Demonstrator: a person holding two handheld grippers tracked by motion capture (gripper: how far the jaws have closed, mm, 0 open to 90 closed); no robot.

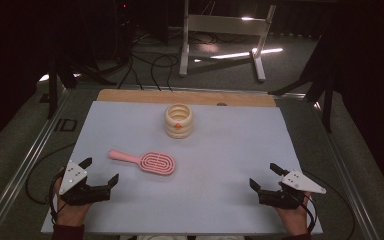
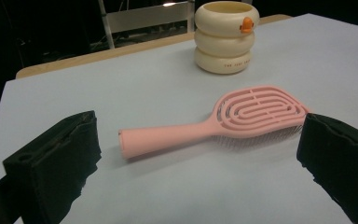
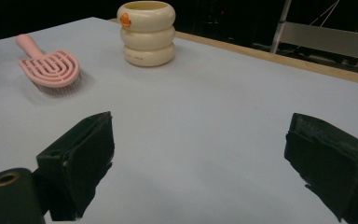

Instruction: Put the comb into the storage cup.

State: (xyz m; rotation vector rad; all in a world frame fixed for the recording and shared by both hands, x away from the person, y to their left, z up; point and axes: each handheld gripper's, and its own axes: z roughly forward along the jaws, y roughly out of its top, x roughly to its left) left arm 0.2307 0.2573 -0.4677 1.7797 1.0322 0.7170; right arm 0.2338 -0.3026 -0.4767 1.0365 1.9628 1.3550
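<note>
With both tools gaping empty near the surface's near corners, the left tool [image 1: 99,172] should straddle the handle of the pink brush [image 1: 145,161], lying mid-surface; the right tool [image 1: 265,176] waits.

The room is dark, and the table [image 1: 130,130] looks softly lit, maybe from above. Far floor glares. The pictures look a bit fuzzy.

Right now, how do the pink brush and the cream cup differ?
The brush is pink, flat and lies bristles-down; the cup is cream, stands upright and looks like three stacked rings. The brush is nearer the left claw; the cup sits farther back. Both rest untouched on the table.
</note>
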